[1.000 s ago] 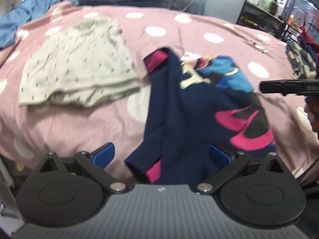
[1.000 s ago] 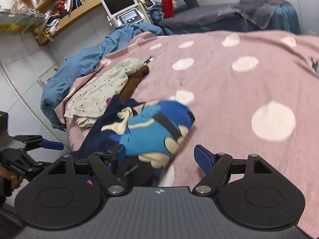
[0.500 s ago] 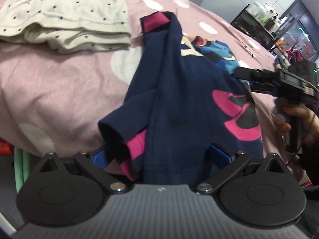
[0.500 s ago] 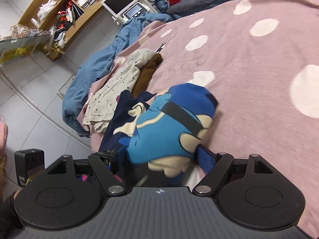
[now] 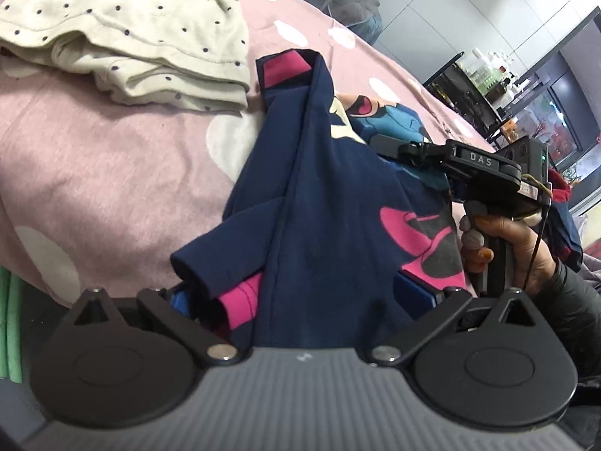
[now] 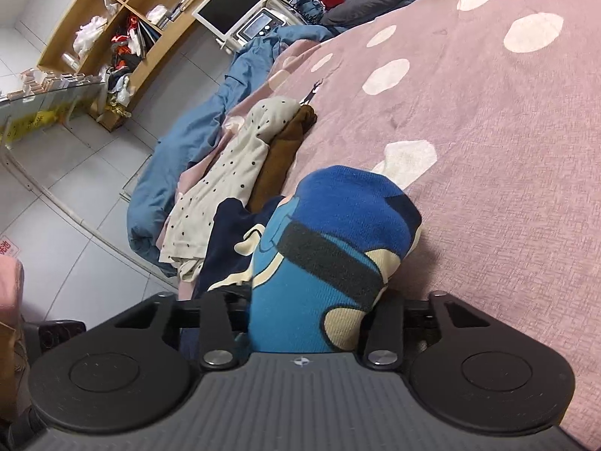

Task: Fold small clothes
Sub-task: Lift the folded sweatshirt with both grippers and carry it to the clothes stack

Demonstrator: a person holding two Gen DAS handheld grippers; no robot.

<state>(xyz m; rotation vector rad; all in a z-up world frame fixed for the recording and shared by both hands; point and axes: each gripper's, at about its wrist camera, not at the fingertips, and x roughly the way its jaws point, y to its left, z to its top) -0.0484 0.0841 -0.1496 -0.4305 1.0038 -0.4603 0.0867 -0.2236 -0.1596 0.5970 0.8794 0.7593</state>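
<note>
A navy garment with pink cuffs and a cartoon print lies rumpled on the pink polka-dot bed. My left gripper stands open at the bed's near edge, with the garment's hem and a pink cuff lying between its blue pads. My right gripper is closing on the bunched blue printed part of the garment, which fills the gap between its fingers. In the left wrist view the right gripper reaches in from the right over the print, held by a person's hand.
A folded cream dotted garment lies at the back left, on a brown one. A blue blanket hangs off the bed's far side. Wooden shelves and a monitor stand beyond; a bottle rack is at the right.
My left gripper sank to the garment's near hem, which now lies between its fingers. My right gripper moved onto the blue print and its jaws narrowed around it.
</note>
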